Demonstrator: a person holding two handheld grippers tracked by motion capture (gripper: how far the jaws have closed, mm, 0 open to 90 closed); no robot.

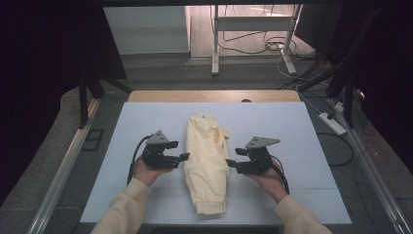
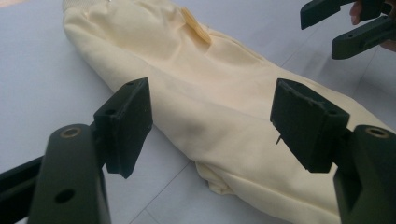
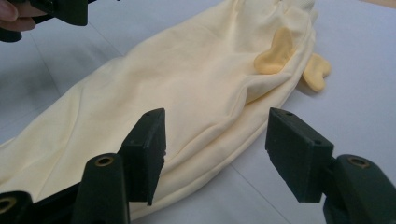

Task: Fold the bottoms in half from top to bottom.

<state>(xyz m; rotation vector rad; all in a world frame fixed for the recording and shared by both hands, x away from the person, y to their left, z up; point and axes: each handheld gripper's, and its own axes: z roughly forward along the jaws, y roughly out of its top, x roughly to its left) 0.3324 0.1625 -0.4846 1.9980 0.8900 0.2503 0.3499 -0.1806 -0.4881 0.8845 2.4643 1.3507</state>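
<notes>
One pale yellow folded pair of trousers point(image 1: 207, 161) lying lengthwise at centre of white worktop point(image 1: 292, 126), two drawstring tips point(image 3: 289, 58) sticking out near waistband at far end. Two grippers, one each side of garment. Left gripper point(image 1: 182, 157) held level, pointing inward, fingers point(image 2: 126, 123) spread, nothing between, just beside cloth edge. Right gripper point(image 1: 233, 158) mirrored, pointing inward, fingers point(image 3: 299, 154) spread, empty, near cloth edge. Both forearms in pale yellow sleeves point(image 1: 122, 209).

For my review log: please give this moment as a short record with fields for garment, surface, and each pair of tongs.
garment: pale yellow trousers, folded lengthwise, lying flat
surface: white board on a table
left tongs: open, beside the trousers' left edge, holding nothing
right tongs: open, beside the right edge, holding nothing
</notes>
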